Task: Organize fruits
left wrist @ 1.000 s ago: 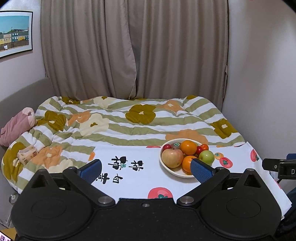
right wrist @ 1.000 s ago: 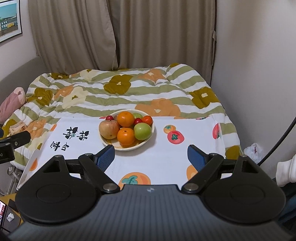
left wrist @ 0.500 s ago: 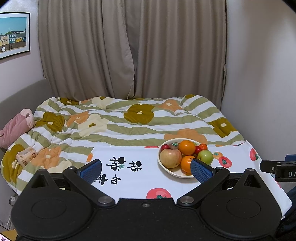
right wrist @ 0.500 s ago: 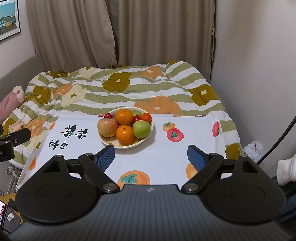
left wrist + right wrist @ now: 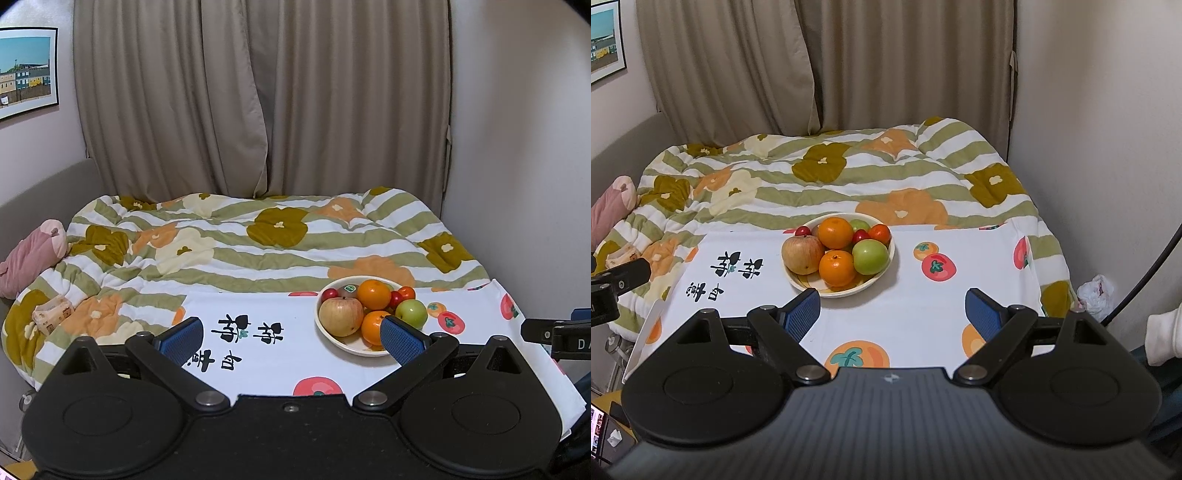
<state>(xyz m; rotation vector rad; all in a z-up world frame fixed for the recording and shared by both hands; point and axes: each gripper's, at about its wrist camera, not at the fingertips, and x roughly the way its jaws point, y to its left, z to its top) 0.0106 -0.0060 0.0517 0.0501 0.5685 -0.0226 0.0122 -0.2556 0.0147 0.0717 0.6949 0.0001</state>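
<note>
1. My left gripper [image 5: 291,341]: blue pads spread wide apart, nothing between them, held above the near edge of the white printed cloth [image 5: 266,354].
2. My right gripper [image 5: 893,314]: pads likewise wide apart and empty, above the same cloth, nearer than the bowl.
3. Bowl [image 5: 875,278]: cream, shallow, standing on the cloth toward its far edge; seen from the left wrist, it sits just beyond my right-hand pad [image 5: 400,339].
4. Contents of bowl: one red-yellow apple [image 5: 802,254] at left; two oranges, one at the front [image 5: 837,268], one behind [image 5: 834,232]; one green apple [image 5: 870,256] at right; several small red fruits at the back.
5. Striped floral quilt [image 5: 849,177]: covers the bed beneath and beyond the cloth.
</note>
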